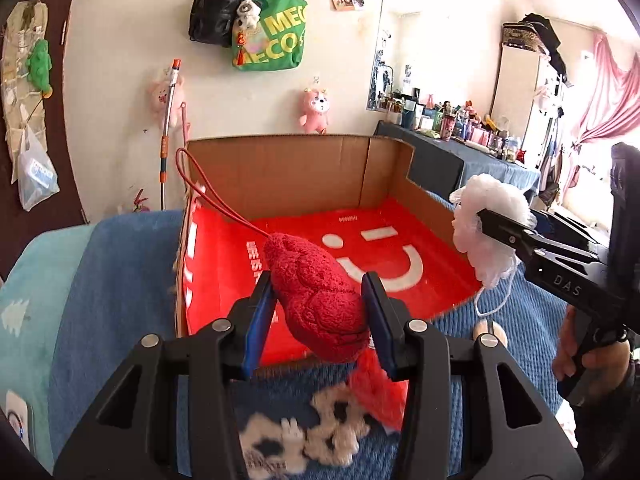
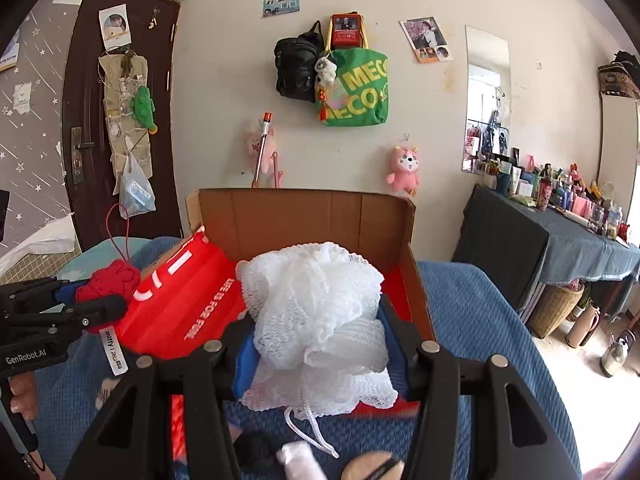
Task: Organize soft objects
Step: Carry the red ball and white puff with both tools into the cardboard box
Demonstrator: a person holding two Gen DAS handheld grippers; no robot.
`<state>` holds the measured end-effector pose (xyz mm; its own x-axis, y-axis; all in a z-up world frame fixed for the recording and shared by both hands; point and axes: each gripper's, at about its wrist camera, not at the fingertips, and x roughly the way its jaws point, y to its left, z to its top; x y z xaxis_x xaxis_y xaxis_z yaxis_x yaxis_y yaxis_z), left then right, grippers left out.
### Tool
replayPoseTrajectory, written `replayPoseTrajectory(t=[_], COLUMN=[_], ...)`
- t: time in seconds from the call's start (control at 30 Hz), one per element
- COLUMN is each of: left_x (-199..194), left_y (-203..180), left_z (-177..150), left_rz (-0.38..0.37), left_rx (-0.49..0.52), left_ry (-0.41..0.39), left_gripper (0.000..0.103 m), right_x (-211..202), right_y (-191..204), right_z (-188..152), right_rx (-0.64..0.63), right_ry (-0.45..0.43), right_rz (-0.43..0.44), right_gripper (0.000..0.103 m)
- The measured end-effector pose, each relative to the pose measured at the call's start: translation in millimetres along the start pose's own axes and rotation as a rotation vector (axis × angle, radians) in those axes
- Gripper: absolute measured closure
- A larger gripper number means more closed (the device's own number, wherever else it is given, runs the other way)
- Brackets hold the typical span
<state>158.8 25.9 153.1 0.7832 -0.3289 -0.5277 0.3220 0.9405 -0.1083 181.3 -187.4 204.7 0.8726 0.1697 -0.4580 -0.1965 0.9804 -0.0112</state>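
Note:
My left gripper (image 1: 318, 312) is shut on a red plush toy (image 1: 316, 292) with a red cord loop, held over the near edge of an open cardboard box (image 1: 280, 168) lined with a red bag (image 1: 400, 240). My right gripper (image 2: 316, 344) is shut on a white mesh bath sponge (image 2: 316, 300) with a white cord, held above the same box (image 2: 304, 216). The right gripper and sponge (image 1: 480, 232) show at the box's right side in the left wrist view. The left gripper and red toy (image 2: 112, 284) show at the box's left side in the right wrist view.
The box sits on a blue blanket (image 1: 120, 280). A white-and-black fuzzy item (image 1: 312, 428) and a red item (image 1: 380, 392) lie on it below the left gripper. A white item (image 2: 298, 460) and a round tan item (image 2: 372, 466) lie below the right gripper. A cluttered table (image 2: 560, 240) stands at right.

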Motion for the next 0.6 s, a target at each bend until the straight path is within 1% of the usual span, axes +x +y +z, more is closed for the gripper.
replayPoseTrajectory(t=[0.13,0.2,0.27,0.33,0.4,0.53,0.6], left_x=[21,36,48,63,78,114,135], left_y=[5,5,6,6,9,17,21], left_z=[24,36,46,56,64,74,78], left_rz=[-0.004,0.014,0.01,0.024,0.028,0.032,0.057], left_rx=[0.021,0.04,0.055,0.074,0.086,0.076,0.09], left_ry=[0.021,0.042,0.053,0.074,0.088,0.147,0.169], left_gripper=[0.061,0.061,0.061,0.061,0.061,0.061,0.061], right_x=[26,41,63,83,102,134,150], right_y=[-7,-11,-14,-16,-16,-13,-9], right_z=[18,25,33,40,45,53,55], right_rx=[-0.012,-0.011,-0.026,-0.041,-0.056,-0.093,-0.128], right_ry=[0.023,0.041,0.071,0.106,0.139,0.187,0.209], right_rz=[-0.006,-0.004,-0.026,-0.037,-0.046,-0.071,-0.096], right_gripper=[0.048,0.048,0.048,0.048,0.048,0.048,0.048])
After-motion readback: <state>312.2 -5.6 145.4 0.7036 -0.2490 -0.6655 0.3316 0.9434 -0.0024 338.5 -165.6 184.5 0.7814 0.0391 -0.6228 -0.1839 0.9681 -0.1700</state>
